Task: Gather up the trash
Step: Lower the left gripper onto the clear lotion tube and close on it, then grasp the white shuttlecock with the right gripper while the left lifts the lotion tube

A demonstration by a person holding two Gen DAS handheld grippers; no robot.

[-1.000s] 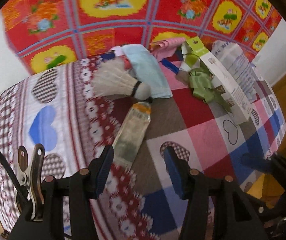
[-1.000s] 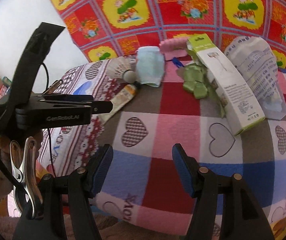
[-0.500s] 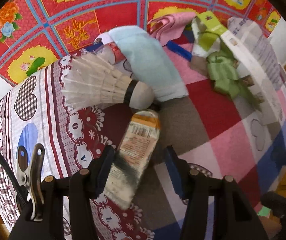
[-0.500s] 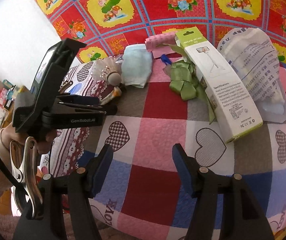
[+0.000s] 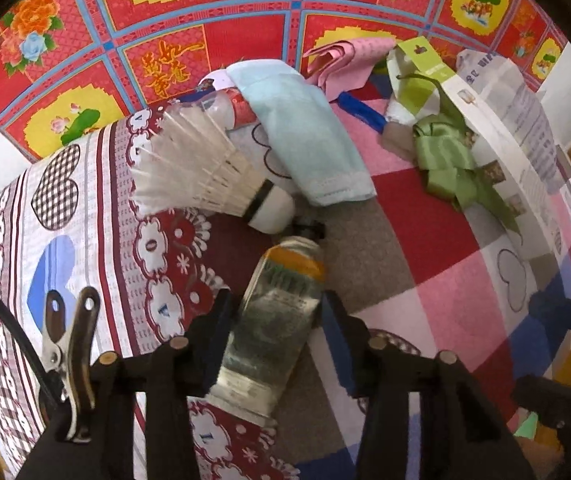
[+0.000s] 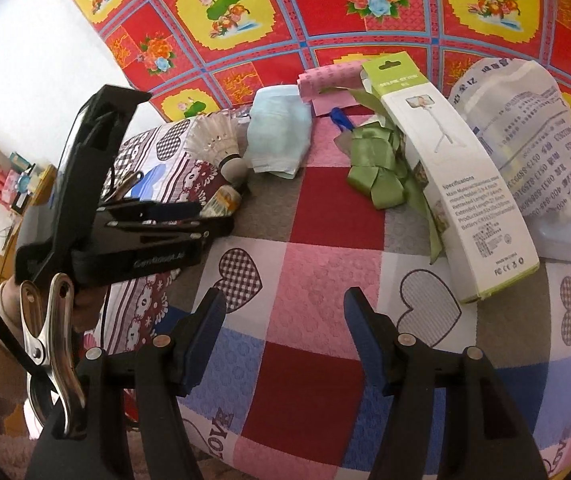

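Observation:
A flattened tube with an orange band lies on the patchwork cloth, its black cap toward a white shuttlecock. My left gripper points down over the tube. Its jaws are closing with the tube between them, and the blue pads sit against both of its long edges. The right wrist view shows that gripper from the side, with the tube's end poking out. My right gripper hovers open over the checked cloth with nothing between its fingers.
Behind the tube lie a pale blue face mask, a pink paper, a blue pen, a green ribbon, a white and green box and a printed plastic pouch. A red floral cloth rises behind.
My left gripper has come down over the tube, and its jaws have narrowed until they reach the tube's sides. The right gripper has drifted slightly and its jaws stay equally wide.

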